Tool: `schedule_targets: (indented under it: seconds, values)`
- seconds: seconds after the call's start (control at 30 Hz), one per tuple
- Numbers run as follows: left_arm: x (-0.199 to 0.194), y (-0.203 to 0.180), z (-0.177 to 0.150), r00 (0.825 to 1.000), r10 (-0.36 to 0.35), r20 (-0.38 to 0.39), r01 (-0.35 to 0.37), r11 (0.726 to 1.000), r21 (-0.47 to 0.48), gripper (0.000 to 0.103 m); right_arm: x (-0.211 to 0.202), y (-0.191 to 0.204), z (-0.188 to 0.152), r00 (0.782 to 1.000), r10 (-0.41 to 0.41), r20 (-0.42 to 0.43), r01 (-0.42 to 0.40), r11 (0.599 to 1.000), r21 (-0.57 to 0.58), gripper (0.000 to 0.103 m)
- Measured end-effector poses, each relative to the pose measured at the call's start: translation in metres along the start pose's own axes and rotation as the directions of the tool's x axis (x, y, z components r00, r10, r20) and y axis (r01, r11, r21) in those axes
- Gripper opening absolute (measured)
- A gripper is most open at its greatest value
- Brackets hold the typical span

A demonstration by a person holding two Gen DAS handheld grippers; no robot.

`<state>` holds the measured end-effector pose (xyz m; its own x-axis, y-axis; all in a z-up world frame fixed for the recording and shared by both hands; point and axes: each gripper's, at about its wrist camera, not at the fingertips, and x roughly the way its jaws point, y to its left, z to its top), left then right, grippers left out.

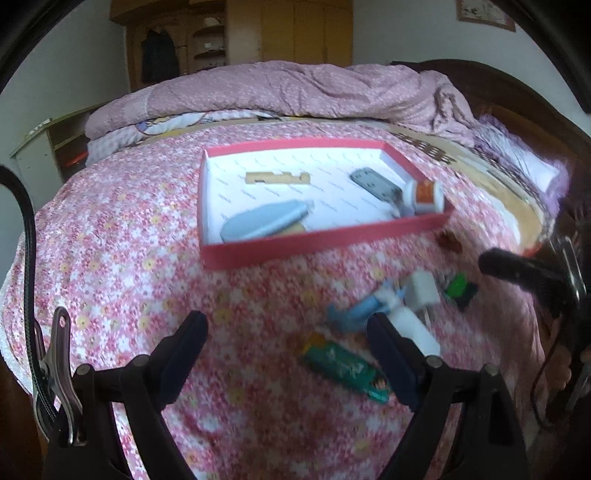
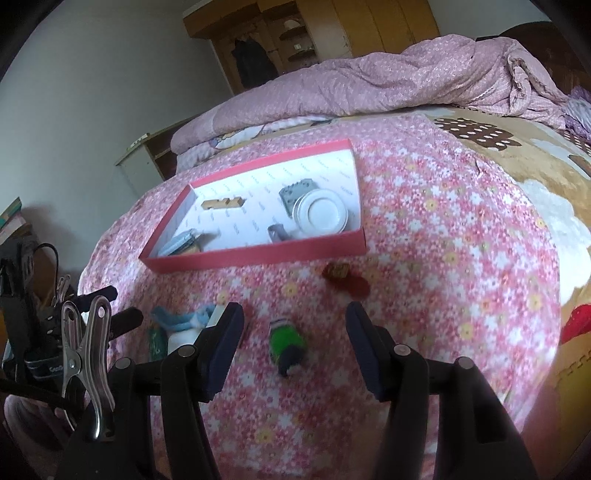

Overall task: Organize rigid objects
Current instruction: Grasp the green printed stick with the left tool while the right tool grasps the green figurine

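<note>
A red-walled tray [image 1: 317,243] [image 2: 258,254] lies on the flowered bedspread. It holds a wooden piece [image 1: 277,178] [image 2: 223,202], a grey block [image 1: 375,182] [image 2: 297,192], a white spool [image 1: 423,194] [image 2: 320,213] and a blue-grey oval object [image 1: 264,223] [image 2: 181,242]. Loose in front of it lie a green tube [image 1: 345,365], a blue plastic piece [image 1: 356,314] [image 2: 184,317], a white bottle [image 1: 413,326], a white adapter [image 1: 423,290], a green toy [image 1: 460,290] [image 2: 286,341] and a small red object [image 2: 345,278]. My left gripper [image 1: 286,328] is open and empty. My right gripper [image 2: 295,321] is open around the green toy, above it.
A crumpled pink quilt [image 1: 295,88] is piled behind the tray. A wooden wardrobe [image 1: 258,29] stands at the far wall. The right gripper's black finger [image 1: 524,269] shows at the right of the left wrist view.
</note>
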<state>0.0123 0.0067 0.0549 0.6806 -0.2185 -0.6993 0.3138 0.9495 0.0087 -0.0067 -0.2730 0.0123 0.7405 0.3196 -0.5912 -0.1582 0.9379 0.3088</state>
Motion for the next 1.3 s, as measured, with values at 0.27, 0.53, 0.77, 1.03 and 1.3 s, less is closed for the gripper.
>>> schedule_targets:
  seconds: [0.27,0.53,0.77,1.03,1.3]
  values:
    - [0.005,-0.01,-0.022,0.997,-0.076,-0.033,0.079,0.992,0.099,0.091,0.0,0.006,-0.008,1.0,-0.001,-0.016,0.001,1.0,-0.01,0.059]
    - [0.016,-0.024,-0.033,0.975,-0.197,-0.102,0.218,0.938,0.268,0.091,0.001,0.009,-0.012,0.999,-0.006,-0.037,0.005,1.0,-0.019,0.059]
    - [0.027,-0.036,-0.034,0.98,-0.166,-0.11,0.194,0.918,0.347,0.091,0.007,0.006,-0.014,0.998,-0.007,-0.059,0.006,1.0,-0.012,0.059]
    - [0.038,-0.037,-0.028,0.981,-0.173,-0.09,0.193,0.92,0.341,0.096,0.009,0.003,-0.014,0.998,-0.012,-0.064,0.012,1.0,0.0,0.059]
    - [0.034,-0.023,-0.027,0.997,-0.077,-0.028,0.081,0.976,0.202,0.086,0.011,-0.001,-0.015,0.997,-0.035,-0.067,0.035,0.999,0.001,0.059]
